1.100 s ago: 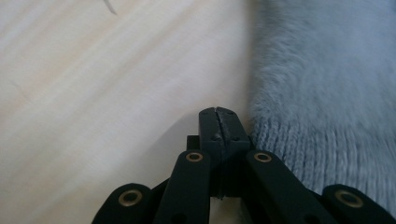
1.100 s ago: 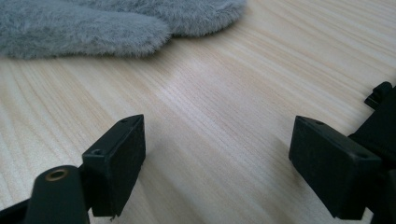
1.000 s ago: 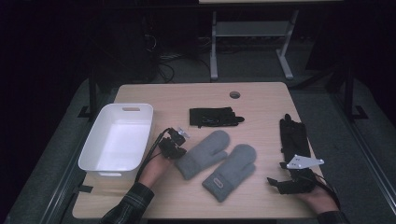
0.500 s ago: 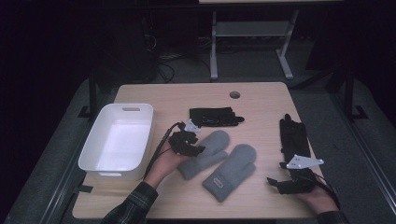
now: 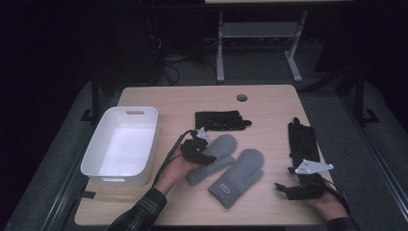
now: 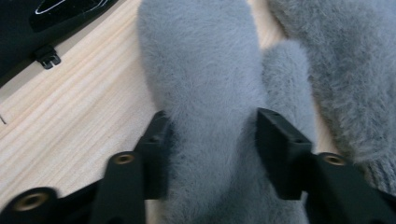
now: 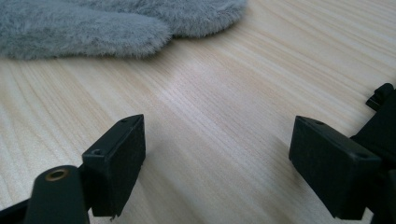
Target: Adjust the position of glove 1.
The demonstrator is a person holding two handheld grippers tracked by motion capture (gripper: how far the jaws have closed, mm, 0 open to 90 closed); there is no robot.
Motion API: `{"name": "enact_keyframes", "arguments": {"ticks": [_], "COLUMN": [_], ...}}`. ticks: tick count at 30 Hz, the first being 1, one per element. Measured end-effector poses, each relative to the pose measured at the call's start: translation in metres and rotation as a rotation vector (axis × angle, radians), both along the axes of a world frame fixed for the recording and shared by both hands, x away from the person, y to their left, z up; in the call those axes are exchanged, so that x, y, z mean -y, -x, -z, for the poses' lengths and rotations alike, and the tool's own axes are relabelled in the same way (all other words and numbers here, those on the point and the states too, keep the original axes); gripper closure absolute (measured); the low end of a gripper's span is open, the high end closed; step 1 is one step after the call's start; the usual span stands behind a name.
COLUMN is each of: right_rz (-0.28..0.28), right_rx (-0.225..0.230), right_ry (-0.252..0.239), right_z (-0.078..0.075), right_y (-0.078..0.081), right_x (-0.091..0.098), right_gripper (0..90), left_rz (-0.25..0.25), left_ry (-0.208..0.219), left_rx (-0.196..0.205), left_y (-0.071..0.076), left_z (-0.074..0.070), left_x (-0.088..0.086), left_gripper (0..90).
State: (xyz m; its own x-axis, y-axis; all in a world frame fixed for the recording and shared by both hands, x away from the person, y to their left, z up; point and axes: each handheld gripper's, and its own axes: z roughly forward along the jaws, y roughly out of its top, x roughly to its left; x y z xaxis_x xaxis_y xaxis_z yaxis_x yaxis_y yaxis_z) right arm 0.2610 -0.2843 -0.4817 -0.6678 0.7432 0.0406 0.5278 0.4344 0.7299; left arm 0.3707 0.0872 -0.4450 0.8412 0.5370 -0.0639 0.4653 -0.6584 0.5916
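Here the right grey mitten [image 5: 236, 177] bears a small unreadable label

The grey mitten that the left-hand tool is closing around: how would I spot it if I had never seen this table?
Start at the white bin on the table's left side and look right to two fluffy grey mittens. It is the left mitten, nearer the bin, with the left gripper straddling it. The right mitten shows a small label; the gloves beyond are black.

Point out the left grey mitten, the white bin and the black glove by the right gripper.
left grey mitten [image 5: 222, 147]: high view, on its rounded fingertip end.
white bin [image 5: 144, 144]: high view, on its right wall.
black glove [image 5: 303, 142]: high view, on its palm area.
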Motion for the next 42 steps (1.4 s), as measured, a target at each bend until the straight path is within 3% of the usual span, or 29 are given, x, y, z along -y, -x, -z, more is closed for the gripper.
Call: {"name": "enact_keyframes", "arguments": {"ticks": [2, 6, 10, 14, 15, 17, 18, 23, 26, 31, 35, 38, 42], "right_rz": [0.0, 0.0, 0.0, 0.0, -0.001, -0.001, -0.001, -0.001, -0.001, -0.003, -0.003, -0.003, -0.003], "right_rx": [0.0, 0.0, 0.0, 0.0, 0.0, -0.001, -0.001, 0.0, -0.001, -0.001, -0.001, -0.001, -0.002], "right_ry": [0.0, 0.0, 0.0, 0.0, 0.0, -0.001, -0.001, -0.001, -0.001, -0.001, 0.0, -0.001, -0.001], "right_z": [0.0, 0.0, 0.0, 0.0, 0.0, 0.0, 0.0, 0.0, 0.0, 0.0, 0.0, 0.0, 0.0], "right_y": [0.0, 0.0, 0.0, 0.0, 0.0, 0.0, 0.0, 0.0, 0.0, 0.0, 0.0, 0.0, 0.0], "right_x": [0.0, 0.0, 0.0, 0.0, 0.0, 0.0, 0.0, 0.0, 0.0, 0.0, 0.0, 0.0, 0.0], "right_gripper": [18.5, 18.5, 18.5, 18.5, 18.5, 18.5, 18.5, 18.5, 18.5, 18.5, 18.5, 18.4, 18.5], "left_rz": [0.005, 0.002, -0.022, -0.034, -0.047, -0.034, -0.047, -0.045, -0.041, -0.051, -0.031, -0.024, -0.016], "left_ry": [0.003, 0.018, 0.067, 0.09, 0.114, 0.109, 0.131, 0.147, 0.142, 0.176, 0.164, 0.186, 0.183], "left_rx": [-0.003, -0.02, -0.052, -0.056, -0.062, -0.064, -0.068, -0.084, -0.105, -0.143, -0.15, -0.16, -0.177], "left_y": [0.0, -0.001, -0.003, -0.003, -0.002, -0.003, -0.002, 0.002, 0.004, 0.009, 0.015, 0.022, 0.027], "left_z": [0.0, -0.003, -0.008, -0.016, -0.018, -0.02, -0.021, -0.033, -0.041, -0.052, -0.06, -0.067, -0.068], "left_x": [-0.001, -0.003, -0.01, -0.014, -0.014, -0.015, -0.015, -0.014, -0.011, -0.002, 0.008, 0.018, 0.028], "left_gripper": [67.9, 77.9, 79.4, 79.8, 79.8, 79.8, 79.8, 80.1, 80.3, 80.7, 80.8, 80.8, 80.8]}}
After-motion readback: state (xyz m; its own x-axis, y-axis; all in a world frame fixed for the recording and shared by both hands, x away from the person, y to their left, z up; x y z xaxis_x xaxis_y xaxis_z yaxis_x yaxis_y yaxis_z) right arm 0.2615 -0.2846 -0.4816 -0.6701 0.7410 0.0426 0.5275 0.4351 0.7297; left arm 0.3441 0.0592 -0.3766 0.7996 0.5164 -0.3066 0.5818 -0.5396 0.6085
